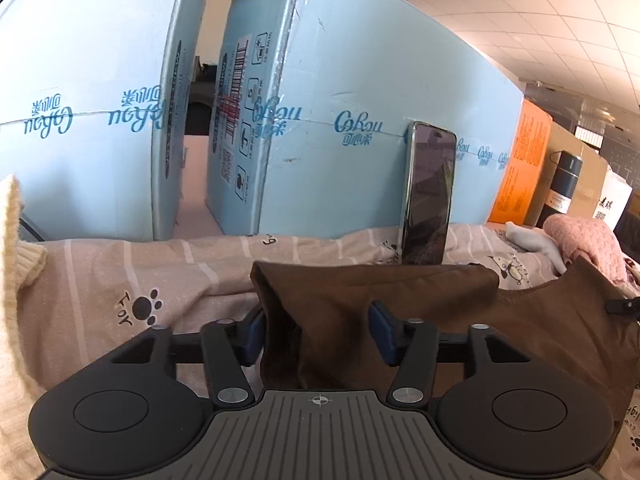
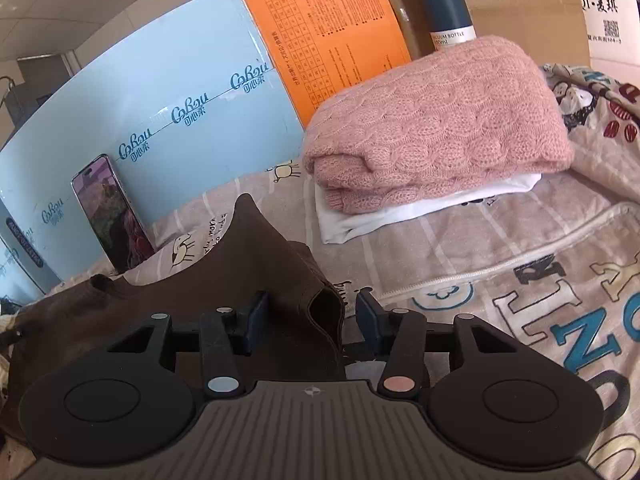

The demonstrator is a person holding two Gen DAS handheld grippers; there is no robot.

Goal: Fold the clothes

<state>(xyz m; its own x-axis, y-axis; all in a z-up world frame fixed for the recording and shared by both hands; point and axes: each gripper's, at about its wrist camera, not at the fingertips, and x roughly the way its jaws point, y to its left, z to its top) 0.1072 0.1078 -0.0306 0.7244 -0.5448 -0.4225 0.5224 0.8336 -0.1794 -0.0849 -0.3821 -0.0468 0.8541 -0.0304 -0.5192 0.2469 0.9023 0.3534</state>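
Brown garment [image 1: 372,312] lies bunched mid-bedsheet [image 1: 120,280], in front of the phone [image 1: 428,196] propped on the blue carton. My left gripper [image 1: 316,332] and right gripper [image 2: 310,320] both straddle folds, jaws parted, pads not pressing — released, I judge, so the fold settles.

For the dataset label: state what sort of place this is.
Probably an office or storeroom with a makeshift folding surface: a suspended tile ceiling, stacked tissue cartons, and a cartoon-print bedsheet spread as the work surface.
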